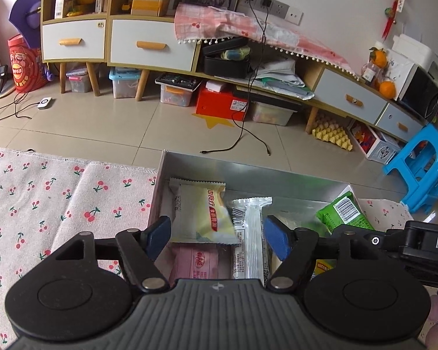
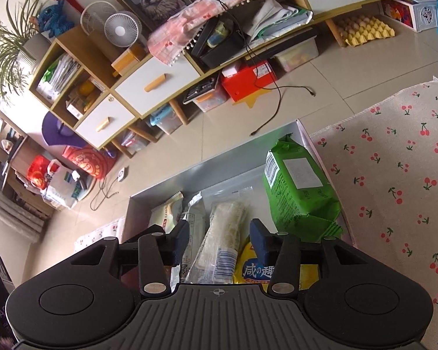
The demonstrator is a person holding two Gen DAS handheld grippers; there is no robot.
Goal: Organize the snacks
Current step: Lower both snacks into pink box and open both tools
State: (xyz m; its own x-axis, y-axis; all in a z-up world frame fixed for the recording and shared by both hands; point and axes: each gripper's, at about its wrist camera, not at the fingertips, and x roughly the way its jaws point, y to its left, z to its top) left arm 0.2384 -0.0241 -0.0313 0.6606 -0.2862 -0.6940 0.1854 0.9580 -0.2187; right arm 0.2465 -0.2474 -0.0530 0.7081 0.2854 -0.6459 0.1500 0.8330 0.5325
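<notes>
At the lower centre of both wrist views, we hold our two grippers over a grey box (image 1: pixel 189 163) of snacks on a cherry-print cloth (image 1: pixel 58 198); the left gripper (image 1: pixel 217 234) has its tongs apart, empty, above a cream-and-yellow packet (image 1: pixel 201 213) and a clear-wrapped bar (image 1: pixel 248 233); the right gripper (image 2: pixel 219 240) likewise stands apart, empty, over a long pale packet (image 2: pixel 222 233); a green packet (image 2: pixel 297 186) leans at the box's right wall; a yellow packet (image 2: pixel 254 271) lies at lower centre of the right view; a pink packet (image 1: pixel 198 262) shows lower centre of the left.
</notes>
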